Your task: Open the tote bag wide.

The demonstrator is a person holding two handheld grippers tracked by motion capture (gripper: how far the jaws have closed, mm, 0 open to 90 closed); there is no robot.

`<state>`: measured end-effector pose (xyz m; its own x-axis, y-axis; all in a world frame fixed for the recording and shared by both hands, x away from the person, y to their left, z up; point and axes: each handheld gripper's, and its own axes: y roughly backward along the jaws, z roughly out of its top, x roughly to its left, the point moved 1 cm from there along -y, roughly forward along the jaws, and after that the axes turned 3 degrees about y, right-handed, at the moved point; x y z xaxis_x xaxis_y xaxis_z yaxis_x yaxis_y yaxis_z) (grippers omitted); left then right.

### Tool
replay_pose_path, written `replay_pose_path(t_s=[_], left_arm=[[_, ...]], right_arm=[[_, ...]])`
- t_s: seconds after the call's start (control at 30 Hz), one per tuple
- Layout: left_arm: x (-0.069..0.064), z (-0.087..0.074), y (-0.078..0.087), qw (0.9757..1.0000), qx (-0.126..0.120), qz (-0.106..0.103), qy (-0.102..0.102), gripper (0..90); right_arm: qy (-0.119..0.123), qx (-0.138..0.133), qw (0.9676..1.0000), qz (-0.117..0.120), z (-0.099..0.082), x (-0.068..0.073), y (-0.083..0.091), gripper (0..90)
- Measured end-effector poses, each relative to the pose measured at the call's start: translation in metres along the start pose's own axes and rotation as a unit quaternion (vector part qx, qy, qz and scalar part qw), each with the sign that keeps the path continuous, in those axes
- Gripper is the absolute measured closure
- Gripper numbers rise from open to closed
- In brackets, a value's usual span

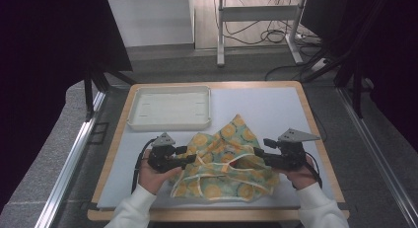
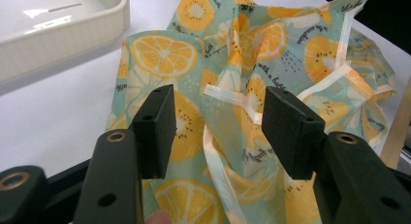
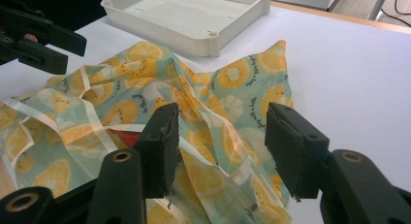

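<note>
Thin printed cloth, pale green with orange and lemon slices and cream binding tape, lies crumpled on the white mat near the table's front edge, a little right of the middle: a small garment (image 1: 224, 164), perhaps an apron or bib, though its shape is hard to read while it is bunched. One corner points toward the far edge, where an empty white tray (image 1: 170, 107) sits near the far left corner, apart from the cloth.

The left gripper (image 1: 192, 159) lies at the garment's left border and the right gripper (image 1: 257, 153) at its right border, each held level by a hand in a white sleeve and pointing inward at the other. In the left gripper view the jaws stand fairly wide, with the fabric and a strip of cream tape (image 2: 232, 99) showing between the pads, which do not press on it. In the right gripper view the jaws are likewise apart, straddling a raised fold (image 3: 213, 132) without pinching it. A spot of red (image 3: 127, 136) peeks from under a layer; I cannot tell what it is.

The step in hand looks like taking hold of the two sides, to spread or fold the garment. The next move calls for each pair of jaws to settle over a single edge, best the taped hem, and close on one layer only, then to draw outward evenly so the cloth opens flat rather than dragging across the mat.
</note>
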<state>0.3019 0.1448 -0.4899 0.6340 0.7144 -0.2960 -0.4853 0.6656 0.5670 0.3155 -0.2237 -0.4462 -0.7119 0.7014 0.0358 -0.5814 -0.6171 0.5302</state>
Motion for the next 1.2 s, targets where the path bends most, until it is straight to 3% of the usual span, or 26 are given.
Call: replay_pose_path(t_s=[0.27,0.43,0.5,0.63,0.73,0.9,1.03,1.2], left_arm=[[0.001,-0.003,-0.005,0.9999,0.013,-0.002,0.001,44.8],[-0.001,-0.009,-0.017,0.9993,0.038,-0.006,0.001,44.4],[0.000,-0.011,-0.022,0.9987,0.048,-0.012,0.005,49.3],[-0.001,-0.014,-0.028,0.9975,0.065,-0.029,0.001,69.8],[-0.002,-0.014,-0.028,0.9969,0.066,-0.042,-0.003,80.2],[-0.001,-0.012,-0.021,0.9973,0.048,-0.055,-0.004,88.2],[0.000,-0.006,-0.009,0.9980,0.019,-0.061,0.000,89.5],[0.001,-0.003,-0.001,0.9977,0.000,-0.067,0.004,89.7]], right_arm=[[0.008,0.009,0.9999,0.006,-0.003,0.002,-0.004,45.1],[0.007,0.015,0.9998,0.006,-0.005,0.002,-0.007,44.8],[0.009,0.016,0.9998,0.007,-0.006,0.002,-0.008,44.5],[0.008,0.018,0.9998,0.007,-0.006,0.002,-0.008,44.4],[0.006,0.019,0.9998,0.006,-0.006,0.002,-0.008,44.4],[0.007,0.022,0.9997,0.006,-0.007,0.001,-0.008,44.2],[0.012,0.026,0.9996,0.008,-0.007,0.001,-0.008,43.5],[0.013,0.028,0.9995,0.009,-0.008,0.000,-0.007,42.8]])
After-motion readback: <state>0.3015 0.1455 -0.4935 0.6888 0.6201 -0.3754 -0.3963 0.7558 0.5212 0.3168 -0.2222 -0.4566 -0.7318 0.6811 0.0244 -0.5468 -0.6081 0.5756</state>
